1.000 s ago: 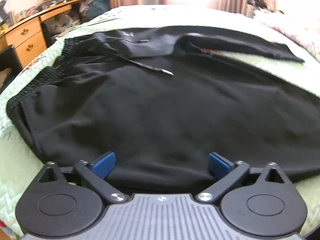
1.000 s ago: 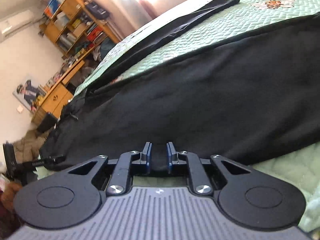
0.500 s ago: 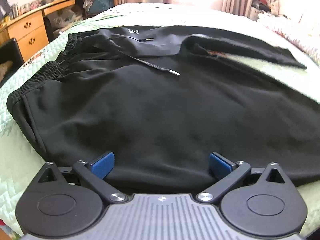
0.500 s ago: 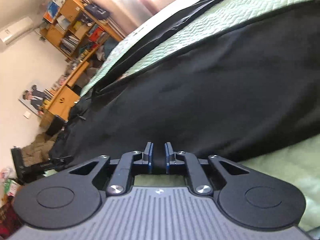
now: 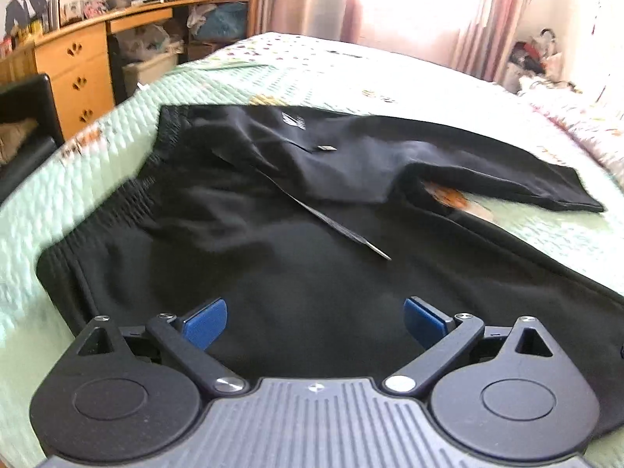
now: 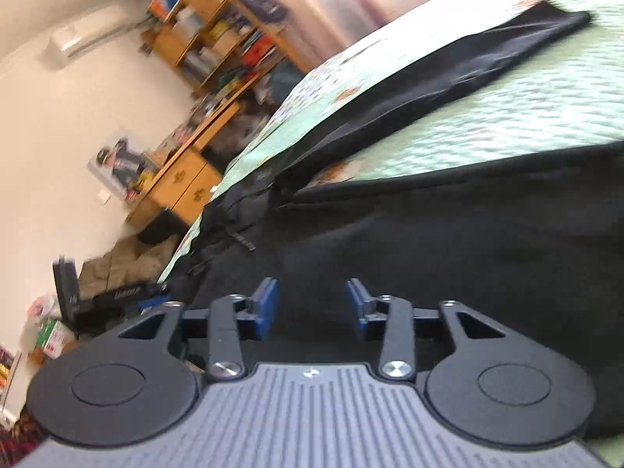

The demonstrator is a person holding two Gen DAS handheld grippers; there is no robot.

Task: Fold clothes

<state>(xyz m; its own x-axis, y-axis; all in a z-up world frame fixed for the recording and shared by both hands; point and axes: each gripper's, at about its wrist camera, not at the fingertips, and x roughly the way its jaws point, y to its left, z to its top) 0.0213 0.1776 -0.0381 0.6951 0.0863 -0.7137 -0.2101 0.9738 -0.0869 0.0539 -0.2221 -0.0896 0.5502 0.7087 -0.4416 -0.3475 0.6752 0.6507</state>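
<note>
Black track pants (image 5: 296, 241) lie spread on a pale green quilted bed (image 5: 97, 167), waistband to the left, one leg (image 5: 507, 179) stretching off to the right. A drawstring (image 5: 351, 236) rests across the front. My left gripper (image 5: 314, 321) hovers over the near edge of the pants, wide open, nothing between its blue pads (image 5: 204, 321). In the right wrist view the same pants (image 6: 448, 241) fill the foreground. My right gripper (image 6: 312, 306) is above the cloth with its jaws opening. No fabric is pinched between its pads (image 6: 265, 306).
A wooden desk with drawers (image 5: 74, 74) and cluttered shelves (image 6: 218, 35) stand left of the bed. Curtains (image 5: 409, 4) with bright light hang behind it. Bags and boxes (image 6: 54, 331) sit on the floor beside the bed. More bedding (image 5: 577, 117) lies at the far right.
Both grippers pulled back and rose from the pants. The right gripper, nearly shut at the pants' edge before, has opened and holds no cloth. The left stayed wide open.
</note>
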